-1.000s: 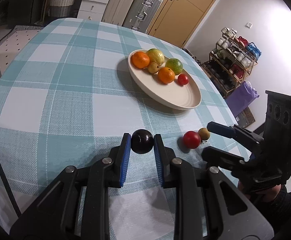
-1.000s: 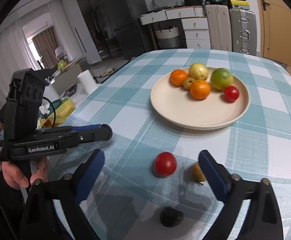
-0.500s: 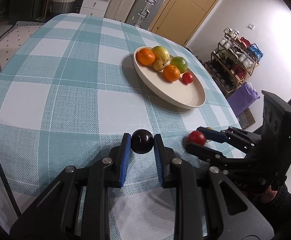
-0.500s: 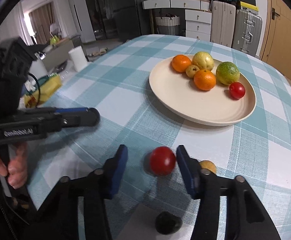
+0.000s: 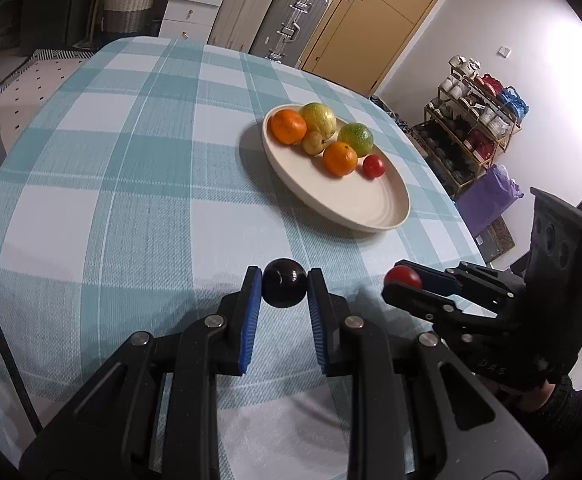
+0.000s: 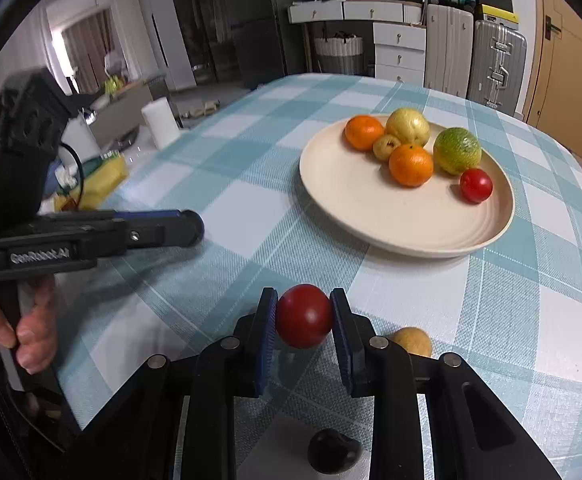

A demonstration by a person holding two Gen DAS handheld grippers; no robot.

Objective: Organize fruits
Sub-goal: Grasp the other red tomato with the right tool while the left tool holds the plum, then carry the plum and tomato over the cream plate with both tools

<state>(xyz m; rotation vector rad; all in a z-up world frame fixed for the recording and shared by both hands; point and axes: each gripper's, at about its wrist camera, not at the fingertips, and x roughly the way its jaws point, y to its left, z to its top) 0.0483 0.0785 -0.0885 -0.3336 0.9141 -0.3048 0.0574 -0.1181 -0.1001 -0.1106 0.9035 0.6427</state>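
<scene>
Left wrist view: the left gripper [image 5: 284, 285] is clamped on a dark plum [image 5: 284, 288] just above the checked tablecloth [image 5: 131, 184]. Right wrist view: the right gripper [image 6: 304, 316] is clamped on a red fruit [image 6: 304, 316], both pads pressing its sides. A small yellow-brown fruit [image 6: 413, 341] lies on the cloth just beside it. The cream plate [image 6: 371, 216] holds 6 fruits clustered at its far side: 2 oranges [image 6: 410, 165], a large yellow fruit [image 6: 408, 127], a small yellow fruit [image 6: 386, 147], a green citrus [image 6: 457, 151] and a small red fruit [image 6: 476, 185]. The plate's near half is bare.
</scene>
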